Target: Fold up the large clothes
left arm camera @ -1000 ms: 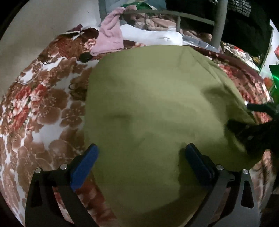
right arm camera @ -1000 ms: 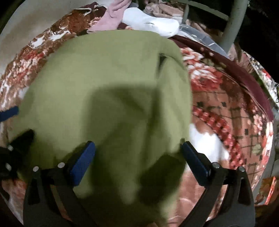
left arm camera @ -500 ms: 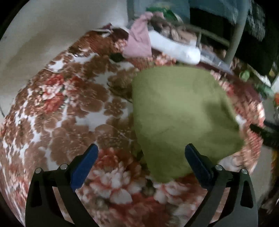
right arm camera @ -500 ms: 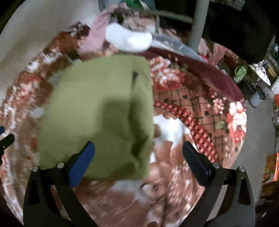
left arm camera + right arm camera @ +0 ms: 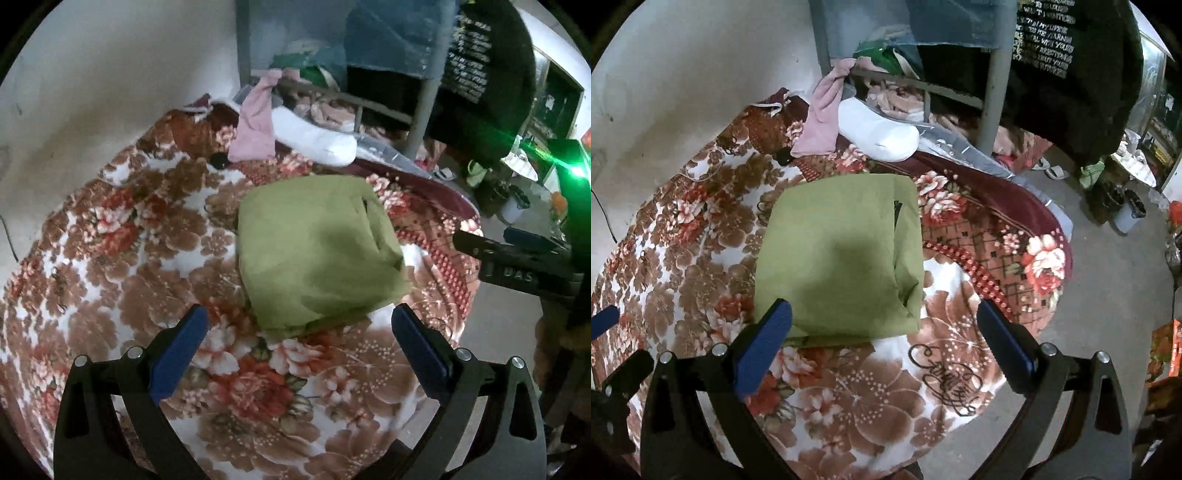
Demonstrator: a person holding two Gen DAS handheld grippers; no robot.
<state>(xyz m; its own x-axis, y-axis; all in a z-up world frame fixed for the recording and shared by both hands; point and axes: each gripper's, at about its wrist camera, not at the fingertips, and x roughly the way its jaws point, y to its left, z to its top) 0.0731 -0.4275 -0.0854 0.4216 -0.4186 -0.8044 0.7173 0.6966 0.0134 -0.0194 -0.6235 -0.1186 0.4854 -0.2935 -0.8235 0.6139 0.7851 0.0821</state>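
Note:
An olive-green garment [image 5: 314,251] lies folded into a compact square on a floral blanket [image 5: 122,266]; it also shows in the right wrist view [image 5: 834,258]. My left gripper [image 5: 295,343] is open and empty, held above the blanket just short of the garment's near edge. My right gripper [image 5: 882,332] is open and empty, raised over the garment's near edge. The right gripper's body shows at the right of the left wrist view [image 5: 517,262].
A pink cloth [image 5: 820,125] and a white bundle [image 5: 879,136] lie at the blanket's far end by a grey metal frame [image 5: 993,81]. A black printed shirt [image 5: 1071,66] hangs at the right. Bare floor [image 5: 1100,277] with clutter lies right of the blanket.
Both grippers have pulled back and up from the green garment, which now looks smaller and lies folded on the blanket. Both stay open.

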